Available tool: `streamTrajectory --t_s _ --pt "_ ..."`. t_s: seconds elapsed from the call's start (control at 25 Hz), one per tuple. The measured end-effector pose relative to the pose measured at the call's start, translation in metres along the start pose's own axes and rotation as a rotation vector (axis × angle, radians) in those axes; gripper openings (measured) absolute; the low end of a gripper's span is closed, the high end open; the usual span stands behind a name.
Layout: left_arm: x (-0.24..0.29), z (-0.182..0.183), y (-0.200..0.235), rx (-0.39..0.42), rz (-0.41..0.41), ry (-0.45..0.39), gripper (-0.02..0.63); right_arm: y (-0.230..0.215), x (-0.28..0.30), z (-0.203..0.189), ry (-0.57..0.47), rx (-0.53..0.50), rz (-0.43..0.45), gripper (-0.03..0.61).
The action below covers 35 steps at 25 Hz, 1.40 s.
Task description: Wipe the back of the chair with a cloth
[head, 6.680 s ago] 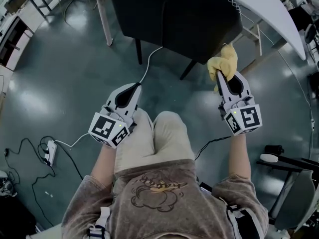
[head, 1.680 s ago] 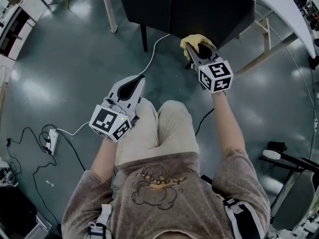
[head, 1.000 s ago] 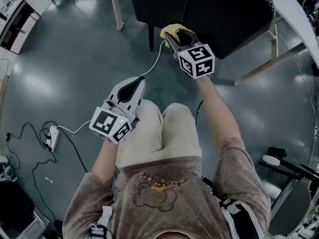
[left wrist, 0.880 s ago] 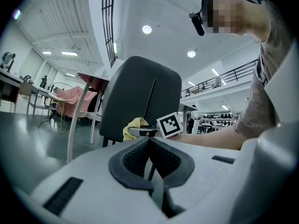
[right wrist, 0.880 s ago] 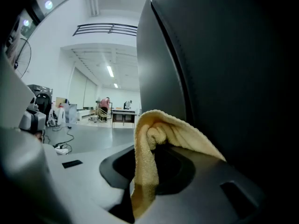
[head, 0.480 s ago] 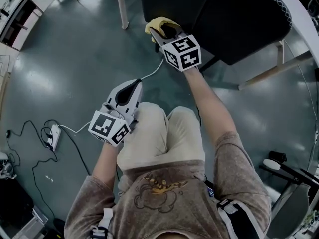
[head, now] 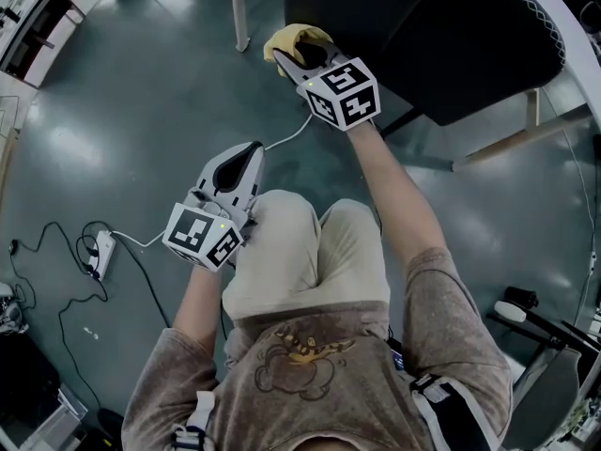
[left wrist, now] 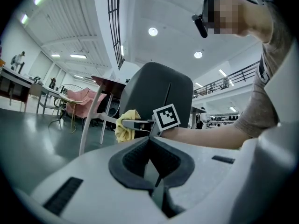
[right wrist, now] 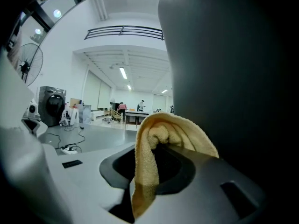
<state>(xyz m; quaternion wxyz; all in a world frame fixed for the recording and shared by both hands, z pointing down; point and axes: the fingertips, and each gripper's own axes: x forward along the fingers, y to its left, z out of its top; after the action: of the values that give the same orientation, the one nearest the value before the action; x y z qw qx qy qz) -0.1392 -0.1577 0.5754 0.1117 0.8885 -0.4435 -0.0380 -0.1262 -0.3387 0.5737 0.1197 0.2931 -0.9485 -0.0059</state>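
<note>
**A:** Since the earliest frame the right gripper has carried the yellow cloth from the far side of the chair back to its left edge.

**B:** So one sweep along the lower part looks done. I'd judge that higher passes remain.

**A:** And the jaws?

**B:** The right gripper pinches the cloth, which folds over its tips. The left gripper is closed on nothing and sits idle by the person's thigh.

**A:** What does the left gripper view add?

**B:** It shows the back standing upright, with the cloth low at its side edge. The right gripper view shows terry just beside the dark surface. The head view shows neither.
</note>
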Motion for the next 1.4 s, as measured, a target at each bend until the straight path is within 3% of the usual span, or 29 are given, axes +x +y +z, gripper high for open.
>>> streamTrajectory --t_s 0.2,0.4,0.6,1.04,1.2,1.4 --pt "-0.004 -0.004 0.002 -0.005 0.007 0.001 0.009 0.014 -0.027 -0.008 -0.008 -0.002 0.017 0.091" --pt "-0.006 -0.004 -0.004 -0.005 0.002 -0.014 0.009 0.017 -0.074 -0.028 -0.016 0.02 -0.028 0.092" --pt "-0.003 -0.007 -0.011 -0.009 0.002 -0.012 0.009 0.009 -0.135 -0.049 0.001 0.017 -0.111 0.092" --pt "0.003 -0.009 -0.015 0.004 0.008 -0.005 0.009 -0.009 -0.27 -0.073 -0.064 0.167 -0.348 0.092" --pt "0.005 -0.008 -0.009 -0.002 0.025 -0.011 0.009 -0.005 -0.285 -0.077 -0.101 0.213 -0.392 0.092" --pt "0.016 -0.008 -0.004 0.005 0.021 0.0 0.009 0.003 -0.268 -0.067 -0.138 0.21 -0.364 0.092"
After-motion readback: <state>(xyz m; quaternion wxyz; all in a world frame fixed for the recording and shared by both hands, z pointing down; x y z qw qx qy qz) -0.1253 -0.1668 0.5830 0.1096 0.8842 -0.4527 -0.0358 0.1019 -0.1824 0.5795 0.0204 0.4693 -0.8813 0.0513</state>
